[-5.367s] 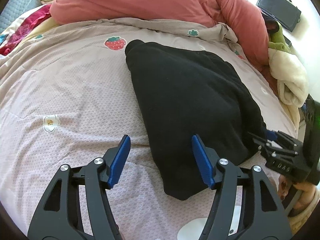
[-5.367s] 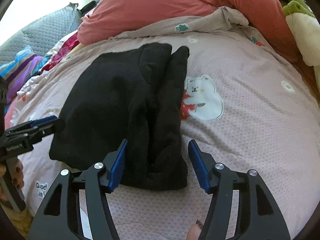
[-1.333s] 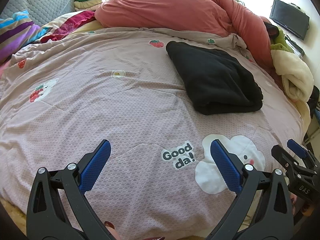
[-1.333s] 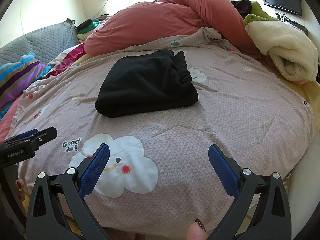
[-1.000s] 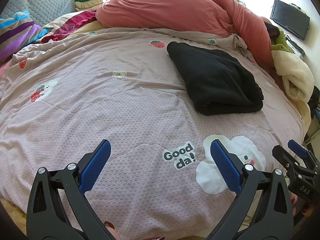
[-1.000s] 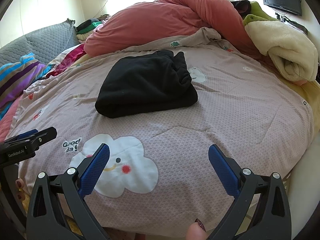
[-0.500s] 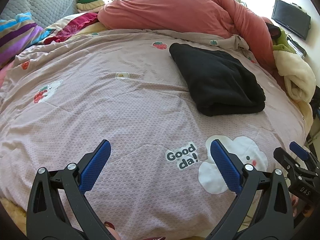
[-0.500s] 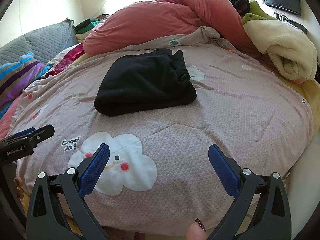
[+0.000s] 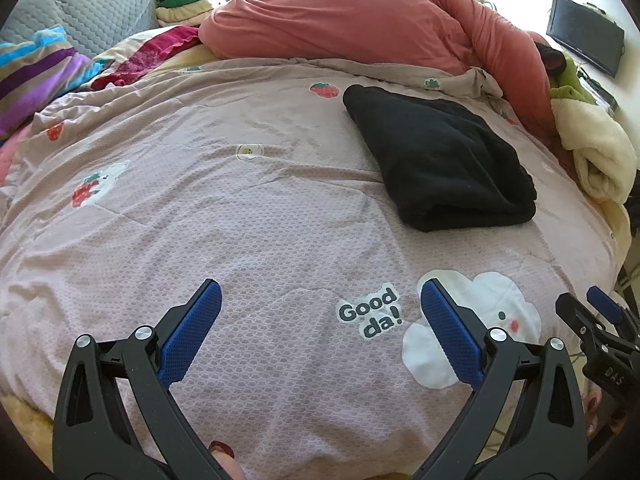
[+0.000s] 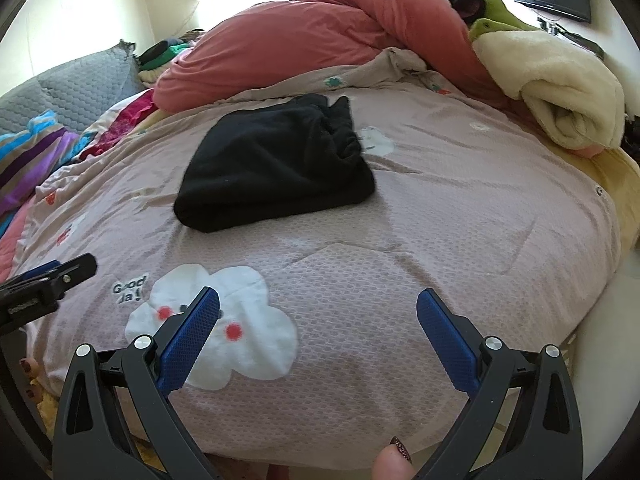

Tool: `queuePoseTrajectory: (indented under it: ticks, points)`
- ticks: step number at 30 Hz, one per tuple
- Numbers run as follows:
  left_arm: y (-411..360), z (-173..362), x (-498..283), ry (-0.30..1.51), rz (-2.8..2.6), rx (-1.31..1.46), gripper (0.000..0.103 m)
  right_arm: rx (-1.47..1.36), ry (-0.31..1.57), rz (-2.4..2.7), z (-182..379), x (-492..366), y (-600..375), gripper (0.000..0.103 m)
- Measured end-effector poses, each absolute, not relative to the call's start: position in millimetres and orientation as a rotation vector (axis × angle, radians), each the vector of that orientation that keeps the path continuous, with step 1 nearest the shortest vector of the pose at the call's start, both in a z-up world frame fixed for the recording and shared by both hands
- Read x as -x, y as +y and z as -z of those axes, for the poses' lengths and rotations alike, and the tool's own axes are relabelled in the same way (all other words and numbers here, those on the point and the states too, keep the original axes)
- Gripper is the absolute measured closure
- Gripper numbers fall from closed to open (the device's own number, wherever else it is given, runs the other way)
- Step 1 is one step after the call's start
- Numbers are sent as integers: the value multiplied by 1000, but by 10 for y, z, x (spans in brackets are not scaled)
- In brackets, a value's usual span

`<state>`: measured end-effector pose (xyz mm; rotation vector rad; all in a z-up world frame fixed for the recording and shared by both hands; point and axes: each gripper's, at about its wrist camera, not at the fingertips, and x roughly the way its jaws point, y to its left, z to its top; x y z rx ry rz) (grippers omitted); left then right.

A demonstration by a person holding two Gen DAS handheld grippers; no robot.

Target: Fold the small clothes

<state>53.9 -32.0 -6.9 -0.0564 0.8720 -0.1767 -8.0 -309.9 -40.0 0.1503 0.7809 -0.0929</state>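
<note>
Two fisheye views, no contact with the clothing in either. Left wrist view: left gripper (image 9: 320, 308) jaws spread wide and empty above the pink quilt (image 9: 240, 216), near the "Good da!" print (image 9: 370, 312); folded black garment (image 9: 436, 160) lying well ahead to the right, near the red duvet (image 9: 360, 28); right gripper (image 9: 600, 320) at the right edge. Right wrist view: right gripper (image 10: 318, 316) jaws also wide apart and empty over a white cloud print (image 10: 224, 328); black garment (image 10: 276, 168) folded flat ahead, slightly left of centre; cream blanket (image 10: 560, 80) rolled at far right.
</note>
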Motion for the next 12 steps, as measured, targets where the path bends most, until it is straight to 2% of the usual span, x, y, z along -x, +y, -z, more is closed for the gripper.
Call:
queuePoseTrajectory:
  ticks: [7, 12]
  points:
    - [-80, 77, -653, 893, 151, 139, 9, -224, 748, 332, 379, 260, -3701, 5]
    - [634, 11, -954, 911, 44, 262, 9, -306, 753, 662, 454, 499, -4790, 5]
